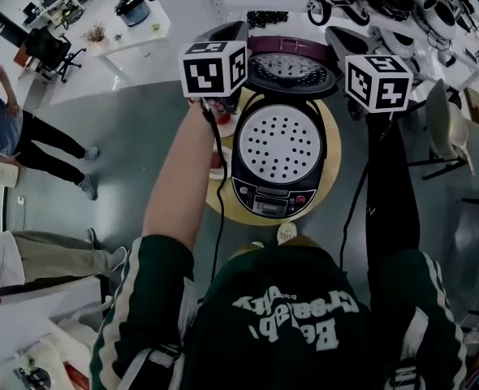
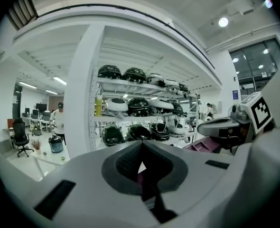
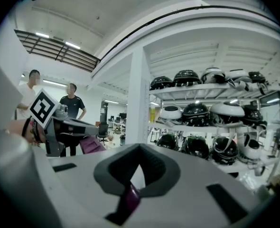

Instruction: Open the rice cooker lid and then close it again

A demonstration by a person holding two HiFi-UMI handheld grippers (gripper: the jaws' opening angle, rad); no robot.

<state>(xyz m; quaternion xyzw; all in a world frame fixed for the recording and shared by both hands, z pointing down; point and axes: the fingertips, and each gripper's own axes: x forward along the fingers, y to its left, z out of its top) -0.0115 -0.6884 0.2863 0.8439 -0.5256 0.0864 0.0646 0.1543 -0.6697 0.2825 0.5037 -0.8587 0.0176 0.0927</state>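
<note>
Left claw (image 2: 141,169) shut, pads pressed together on a thin purple strip, taken for the rim of the lid (image 1: 292,69). Right claw (image 3: 136,175) likewise closed on a purple sliver, judged to be the same rim on the other side. Seen from each claw's camera: the opposite claw level with it, a purple lid edge beside it. In the head view, both held out past the rice cooker (image 1: 274,187), one at either side of the raised lid.

Lid fully up, hinged at the back, standing over the far edge of the round wooden tabletop (image 1: 330,149), inner face turned toward the person. Below it, cooker body in the middle of the tabletop, mouth covered by a white perforated plate (image 1: 280,140), control panel (image 1: 270,198) facing the near edge.

Opening judged done; closing half in hand, or about to be. Next: swing the lid forward and down on its hinge, toward the near edge, keeping both claws at even height so as not to twist it. Ease the grip near the bottom of the arc to avoid trapping the pads between lid and body, then press on the front of the lid to catch the latch. Firmness needed at the latch: not to be told from here.
</note>
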